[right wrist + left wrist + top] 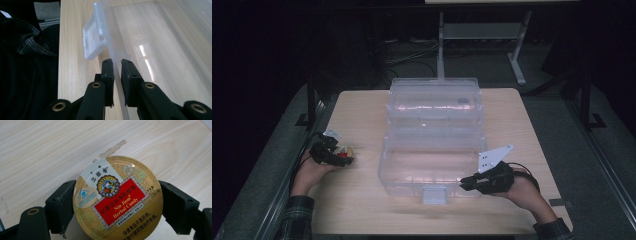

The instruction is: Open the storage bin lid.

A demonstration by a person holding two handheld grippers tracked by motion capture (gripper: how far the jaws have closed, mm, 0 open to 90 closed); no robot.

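Left gripper (117, 202) is clamped on a round candy tin (118, 198), lower centre of frame, over bare table (37, 152). Tin judged light, stiff, glossy-slick; best held across its rim. Right gripper (117, 62) pinches the box wall (117, 56).

The high view looks forward and down over the whole table (362, 210) from the person's side. Each gripper view rides close: the left faces the tabletop, the right looks along the clear box (160, 50), also seen from above (432, 170)
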